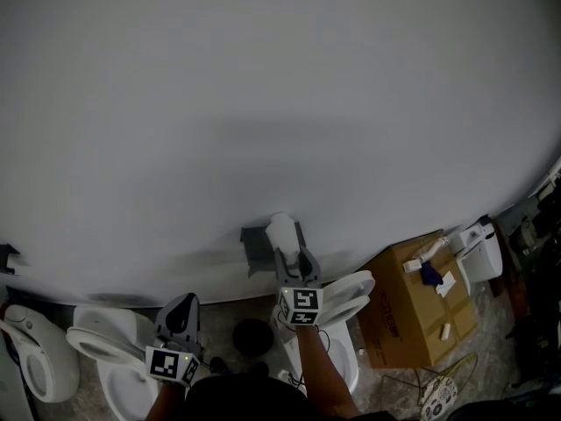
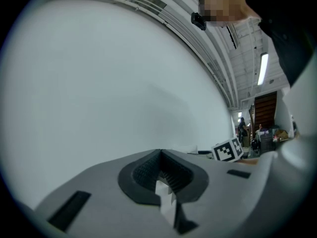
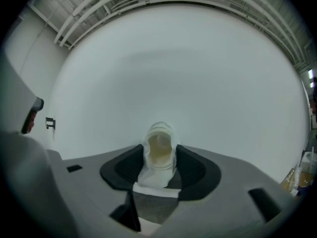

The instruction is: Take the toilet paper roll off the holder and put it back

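The right claw (image 3: 159, 166) clamps a squashed white paper toilet roll (image 3: 159, 147); a grey wall holder (image 1: 254, 246) sits just left.

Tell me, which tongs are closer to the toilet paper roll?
Right. The right tongs are squeezing the toilet paper roll right by the holder. The left tongs sit shut and empty, well off to its left.

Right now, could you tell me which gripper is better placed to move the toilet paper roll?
Right. The right gripper clamps the toilet paper roll at the holder; the left gripper hangs away, shut.
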A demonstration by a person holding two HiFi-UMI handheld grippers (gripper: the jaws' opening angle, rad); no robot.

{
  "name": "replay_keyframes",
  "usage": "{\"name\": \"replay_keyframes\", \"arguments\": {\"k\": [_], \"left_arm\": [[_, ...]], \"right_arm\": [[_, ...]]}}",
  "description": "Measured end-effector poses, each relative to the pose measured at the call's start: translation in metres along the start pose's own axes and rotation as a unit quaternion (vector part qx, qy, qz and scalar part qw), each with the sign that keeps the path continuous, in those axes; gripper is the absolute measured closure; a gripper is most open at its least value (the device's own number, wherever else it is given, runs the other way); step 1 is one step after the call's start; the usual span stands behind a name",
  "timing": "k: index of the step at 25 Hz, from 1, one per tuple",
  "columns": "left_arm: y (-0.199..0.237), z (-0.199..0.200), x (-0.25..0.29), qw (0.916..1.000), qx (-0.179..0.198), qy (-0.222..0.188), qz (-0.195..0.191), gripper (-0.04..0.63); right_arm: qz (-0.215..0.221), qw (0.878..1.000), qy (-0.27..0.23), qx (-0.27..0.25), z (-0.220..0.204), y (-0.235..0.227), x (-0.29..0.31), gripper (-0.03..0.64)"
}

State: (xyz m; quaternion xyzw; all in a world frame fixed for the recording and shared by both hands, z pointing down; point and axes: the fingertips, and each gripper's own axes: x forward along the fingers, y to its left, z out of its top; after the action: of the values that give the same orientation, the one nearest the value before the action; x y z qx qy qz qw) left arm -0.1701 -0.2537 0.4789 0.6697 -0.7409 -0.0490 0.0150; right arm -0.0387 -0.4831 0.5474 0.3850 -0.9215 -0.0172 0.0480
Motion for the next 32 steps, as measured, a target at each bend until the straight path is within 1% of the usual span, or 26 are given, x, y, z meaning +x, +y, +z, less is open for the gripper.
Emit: {"name": "replay_keyframes", "arguments": {"k": [8,11,15,19,22,25,32], "left_arm": [[-0.004,0.001,0.002,1.0000,0.000,-0.001,-0.005,0.592],[-0.007,0.001,0.002,1.0000,0.008,-0.003,-0.004,0.592],[-0.008,0.002,0.003,1.0000,0.006,0.000,-0.004,0.592],[-0.007,0.003,0.002,1.0000,0.005,-0.001,-0.005,0.592],[-0.007,0.003,0.000,1.0000,0.006,-0.003,-0.005,0.592],[-0.007,0.003,-0.001,1.0000,0.008,-0.005,-0.004,0.592],[-0.005,0.003,0.001,1.0000,0.007,-0.004,0.001,0.592]], "right_arm": [[0.009,0.997,-0.070,-0.008,0.068,0.005,-0.020,0.405],[0.017,0.995,-0.101,-0.008,0.098,0.007,-0.031,0.405],[0.019,0.990,-0.140,-0.009,0.133,0.007,-0.044,0.405],[0.021,0.985,-0.167,-0.021,0.160,0.010,-0.056,0.405],[0.022,0.984,-0.178,-0.024,0.169,0.013,-0.062,0.405],[0.021,0.983,-0.179,-0.025,0.170,0.013,-0.063,0.405],[0.016,0.987,-0.159,-0.025,0.152,0.008,-0.051,0.405]]}}
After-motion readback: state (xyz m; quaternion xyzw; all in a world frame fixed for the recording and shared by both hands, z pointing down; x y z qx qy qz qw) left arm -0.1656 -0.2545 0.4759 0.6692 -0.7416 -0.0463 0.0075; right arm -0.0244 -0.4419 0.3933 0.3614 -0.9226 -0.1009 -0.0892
